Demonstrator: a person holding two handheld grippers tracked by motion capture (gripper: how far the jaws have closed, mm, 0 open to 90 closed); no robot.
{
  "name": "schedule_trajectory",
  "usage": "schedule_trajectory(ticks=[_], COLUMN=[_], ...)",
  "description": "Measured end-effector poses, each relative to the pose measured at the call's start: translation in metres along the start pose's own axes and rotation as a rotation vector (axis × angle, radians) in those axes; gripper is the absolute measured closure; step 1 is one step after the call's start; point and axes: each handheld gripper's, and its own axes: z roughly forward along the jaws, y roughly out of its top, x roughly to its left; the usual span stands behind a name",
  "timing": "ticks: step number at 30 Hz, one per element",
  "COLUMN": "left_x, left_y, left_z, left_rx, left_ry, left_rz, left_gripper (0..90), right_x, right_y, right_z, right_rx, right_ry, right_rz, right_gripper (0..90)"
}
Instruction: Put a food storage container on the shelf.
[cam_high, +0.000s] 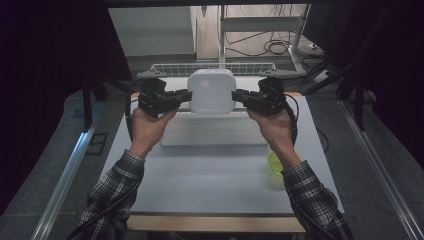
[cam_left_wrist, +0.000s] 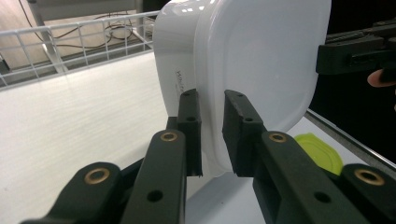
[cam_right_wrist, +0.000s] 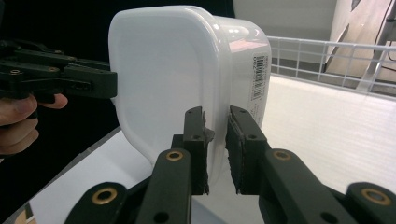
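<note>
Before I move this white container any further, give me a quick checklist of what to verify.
1. Left gripper clamped on the white container rim: ok.
2. Right gripper clamped on the opposite rim: ok.
3. Container lifted off the table: ok, it is held up on its side between both grippers.
4. Container lidded: cannot tell.
5. Wire rack behind is apart from the container: ok.
6. Green lid lies near the right forearm, away from the grippers: ok.
</note>
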Motion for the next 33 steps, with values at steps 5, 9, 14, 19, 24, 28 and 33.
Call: schedule_trajectory(ticks=[5, 9, 14, 19, 24, 28, 33], left_x=[0.008, 0.012, 0.015, 0.017, 0.017, 0.016, 0.015], left_y=[0.005, 0.005, 0.005, 0.003, 0.003, 0.004, 0.006], left_z=[0.008, 0.015, 0.019, 0.023, 0.024, 0.026, 0.031], left_rx=[0.01, 0.016, 0.013, 0.001, -0.016, -0.019, -0.028], left_ry=[0.002, 0.007, 0.006, 0.008, -0.005, 0.0, 0.019], left_rz=[-0.017, -0.03, -0.037, -0.035, -0.024, -0.008, 0.021], left_gripper=[77.6, 77.4, 76.9, 74.5, 69.6, 66.8, 60.7], right_x=[-0.008, -0.014, -0.017, -0.02, -0.022, -0.022, -0.022], right_y=[0.005, 0.005, 0.006, 0.007, 0.006, 0.007, 0.008], right_z=[0.008, 0.015, 0.019, 0.023, 0.027, 0.028, 0.033], right_rx=[0.008, 0.019, 0.024, 0.031, 0.032, 0.032, 0.039], right_ry=[0.0, -0.001, -0.009, -0.009, -0.012, -0.018, -0.035], right_rz=[0.019, 0.035, 0.041, 0.055, 0.057, 0.049, 0.024], right_gripper=[78.6, 78.4, 78.2, 77.9, 74.6, 72.4, 66.8])
